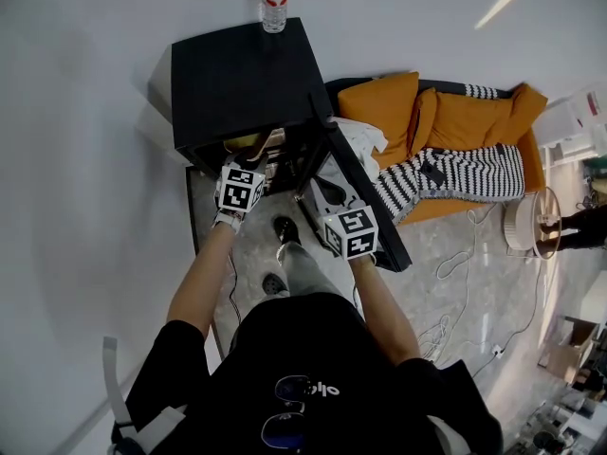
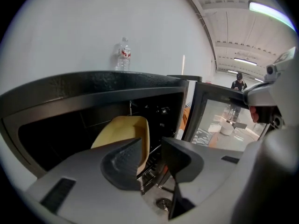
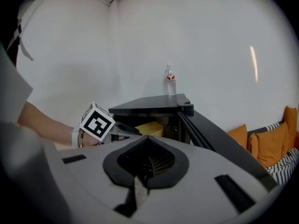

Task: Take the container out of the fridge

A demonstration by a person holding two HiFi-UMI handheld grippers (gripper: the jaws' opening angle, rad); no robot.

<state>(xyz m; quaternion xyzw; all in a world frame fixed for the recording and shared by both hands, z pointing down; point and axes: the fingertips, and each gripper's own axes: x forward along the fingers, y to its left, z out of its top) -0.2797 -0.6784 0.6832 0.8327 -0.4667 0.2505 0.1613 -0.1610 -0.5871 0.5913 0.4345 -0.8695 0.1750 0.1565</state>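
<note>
Jaws standing wide apart on nothing, the left gripper (image 2: pixel 153 154) is hovering just before the tan container (image 2: pixel 124 132) inside the open black fridge (image 2: pixel 93 80), a seemingly light, thin-walled tub best pinched at its rim, while the right gripper (image 3: pixel 147 164) is hanging closed and empty.

Matt black fridge (image 1: pixel 242 79) had a finely pebbled top, door pane (image 2: pixel 219 120) was glossy, container (image 2: pixel 124 134) smooth pale yellow plastic, bottle (image 1: pixel 274 3) clear plastic, left gripper (image 2: pixel 152 146) matt grey plastic with ribbed dark pads (image 2: pixel 122 160), sofa (image 1: pixel 474 121) orange cloth, floor (image 1: pixel 531 292) polished, stone-like.
</note>
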